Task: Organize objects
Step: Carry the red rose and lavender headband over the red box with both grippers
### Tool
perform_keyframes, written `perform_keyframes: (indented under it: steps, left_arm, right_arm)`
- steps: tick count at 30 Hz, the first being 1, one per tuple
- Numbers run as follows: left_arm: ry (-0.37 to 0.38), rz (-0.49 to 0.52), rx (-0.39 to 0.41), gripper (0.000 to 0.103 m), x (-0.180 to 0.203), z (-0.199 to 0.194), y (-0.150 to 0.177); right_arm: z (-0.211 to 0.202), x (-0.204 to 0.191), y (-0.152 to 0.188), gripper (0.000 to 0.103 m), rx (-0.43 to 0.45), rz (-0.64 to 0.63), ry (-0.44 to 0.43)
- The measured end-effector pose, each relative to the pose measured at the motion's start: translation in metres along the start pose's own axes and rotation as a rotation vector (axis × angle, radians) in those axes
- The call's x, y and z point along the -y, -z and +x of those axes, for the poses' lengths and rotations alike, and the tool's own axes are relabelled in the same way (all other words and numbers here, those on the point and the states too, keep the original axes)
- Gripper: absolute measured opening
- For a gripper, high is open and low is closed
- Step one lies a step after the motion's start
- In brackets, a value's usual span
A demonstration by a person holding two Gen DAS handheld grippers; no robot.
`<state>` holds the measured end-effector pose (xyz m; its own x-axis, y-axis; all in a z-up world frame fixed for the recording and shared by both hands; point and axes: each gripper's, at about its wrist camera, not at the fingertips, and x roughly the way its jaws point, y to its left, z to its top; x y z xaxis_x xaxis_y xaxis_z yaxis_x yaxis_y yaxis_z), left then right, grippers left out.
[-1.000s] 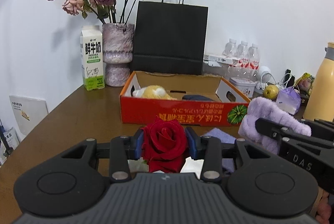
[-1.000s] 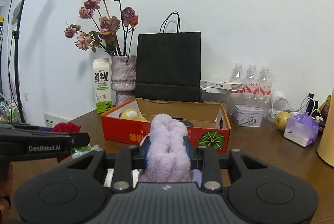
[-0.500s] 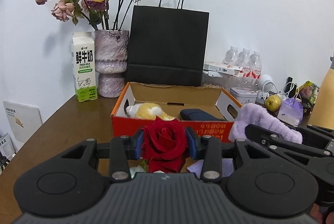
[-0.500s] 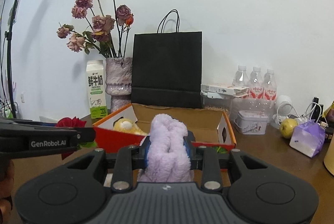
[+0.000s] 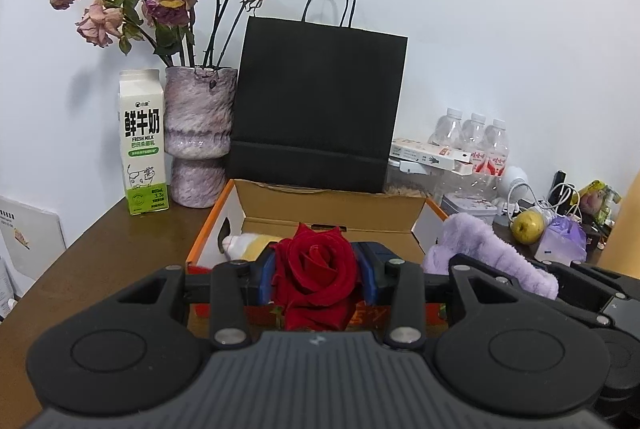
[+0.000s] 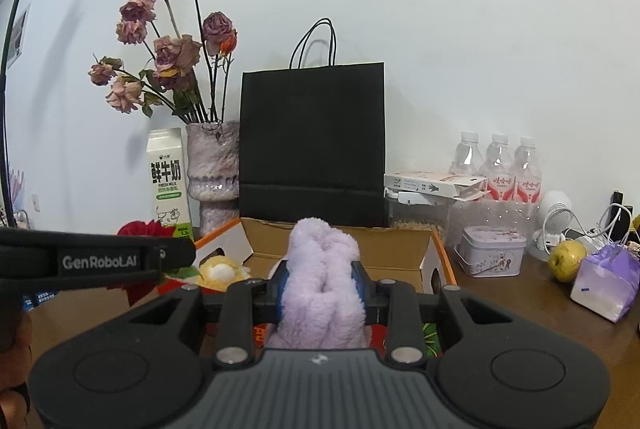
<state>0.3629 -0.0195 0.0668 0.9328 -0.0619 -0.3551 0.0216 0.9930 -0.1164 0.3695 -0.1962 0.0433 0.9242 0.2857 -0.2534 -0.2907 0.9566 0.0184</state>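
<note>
A milk carton (image 5: 143, 143), a vase (image 5: 199, 133) of dried roses and a black paper bag (image 5: 318, 105) are set along the wall; three water bottles (image 6: 498, 165) are grouped to the right.

Brown wood table (image 5: 100, 261). On it: milk carton (image 5: 143, 141) at back left, vase (image 5: 199, 133) just right of it, black bag (image 5: 318, 109) behind open box (image 5: 332, 205). Right side: tin (image 6: 491, 251), 3 bottles (image 6: 498, 165), apple (image 6: 566, 256), purple pouch (image 6: 606, 281), fan (image 6: 554, 219) w/ cables.
</note>
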Motion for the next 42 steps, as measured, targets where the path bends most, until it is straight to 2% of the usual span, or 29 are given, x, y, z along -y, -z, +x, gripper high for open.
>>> perform_keyframes:
  steps: [23, 33, 40, 42]
  left_arm:
    - [-0.031, -0.013, 0.008, 0.041, -0.001, 0.076, -0.025]
    - [-0.059, -0.019, 0.004, 0.041, -0.004, 0.114, -0.035]
    - [-0.072, -0.015, -0.012, 0.041, -0.005, 0.136, -0.038]
    - [-0.076, -0.010, -0.012, 0.042, -0.004, 0.141, -0.037]
  right_arm:
    - [0.072, 0.019, -0.017, 0.029, 0.004, -0.026, 0.023]
    - [0.112, 0.027, -0.020, 0.029, -0.023, -0.032, 0.038]
    - [0.135, 0.033, -0.018, 0.031, -0.056, -0.022, 0.047]
    - [0.140, 0.035, -0.018, 0.035, -0.061, -0.018, 0.055]
